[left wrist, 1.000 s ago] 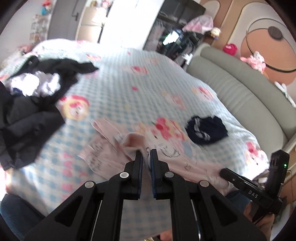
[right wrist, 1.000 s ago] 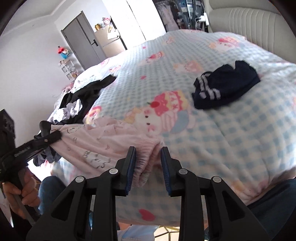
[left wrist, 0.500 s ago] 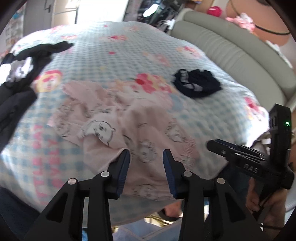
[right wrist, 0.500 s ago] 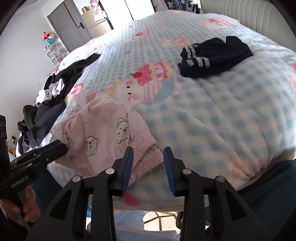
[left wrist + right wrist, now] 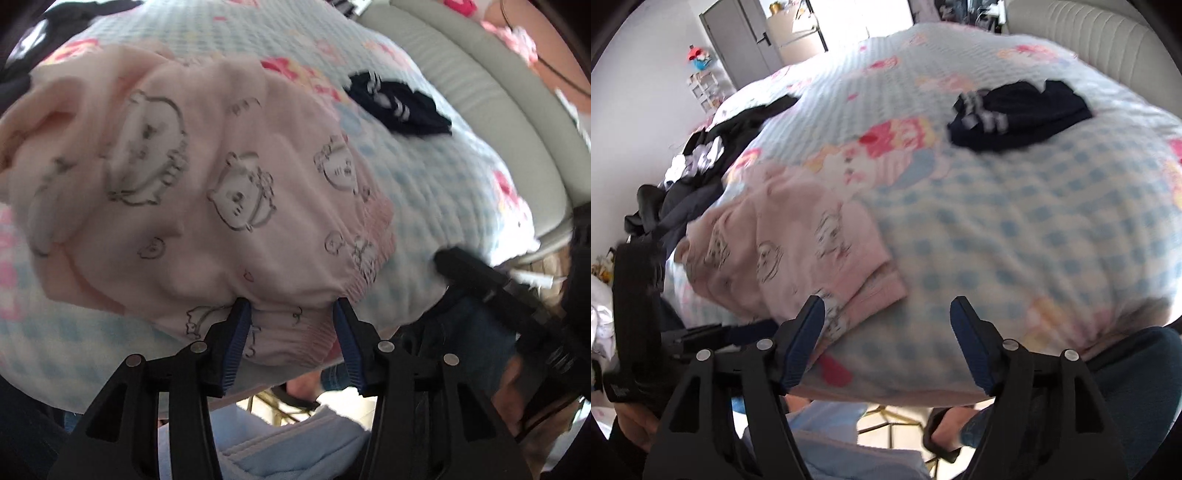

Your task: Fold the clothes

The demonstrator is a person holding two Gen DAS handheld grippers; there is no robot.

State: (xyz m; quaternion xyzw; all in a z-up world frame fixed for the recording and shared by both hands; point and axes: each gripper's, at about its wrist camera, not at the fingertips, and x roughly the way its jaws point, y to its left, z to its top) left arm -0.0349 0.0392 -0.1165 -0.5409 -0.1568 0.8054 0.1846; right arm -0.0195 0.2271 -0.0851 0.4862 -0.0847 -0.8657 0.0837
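A pink garment [image 5: 207, 184] printed with cartoon animals lies bunched on the checked blue bedspread [image 5: 424, 192], its ribbed hem hanging over the near edge. My left gripper [image 5: 290, 314] hovers at that hem with its jaws opening; the cloth sits loosely between the pads, not pinched. My right gripper [image 5: 888, 306] is opening wide just right of the pink garment [image 5: 798, 251]; its left finger is beside the hem corner and only bedspread shows between the jaws. It also appears in the left wrist view as the right gripper [image 5: 480, 273].
A crumpled navy garment [image 5: 1015, 118] with white stripes lies farther back on the right. A dark pile of clothes [image 5: 701, 158] covers the bed's left side. A grey padded headboard [image 5: 480, 92] borders the right. A person's jeans-clad legs [image 5: 1126, 369] are below the near edge.
Both grippers have let go of the pink garment and opened. They sank toward the bed's near edge, and the garment now rests on the bedspread instead of hanging between them.
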